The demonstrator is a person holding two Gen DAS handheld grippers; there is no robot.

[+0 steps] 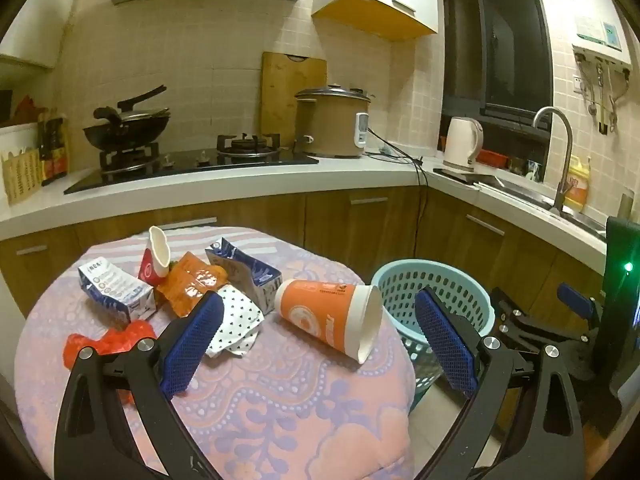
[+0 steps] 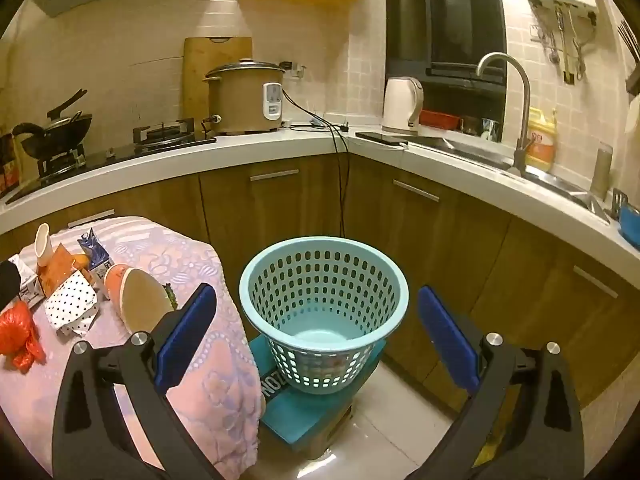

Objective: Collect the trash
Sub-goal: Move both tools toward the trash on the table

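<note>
Pale-blue perforated plastic basket [image 2: 324, 312] looks empty (bare floor showing), sitting on a teal box beside the tabletop [image 1: 280, 400]. All the trash remains on it: orange paper cup [image 1: 328, 316] on its side, milk cartons, wrappers. Left tool [image 1: 316, 340] and right tool [image 2: 316, 340] both spread apart, holding nothing. Nothing collected yet.

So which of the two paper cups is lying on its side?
The big orange cup, nearest the basket, mouth toward it. The smaller red cup stands behind, leaning among the cartons.
</note>
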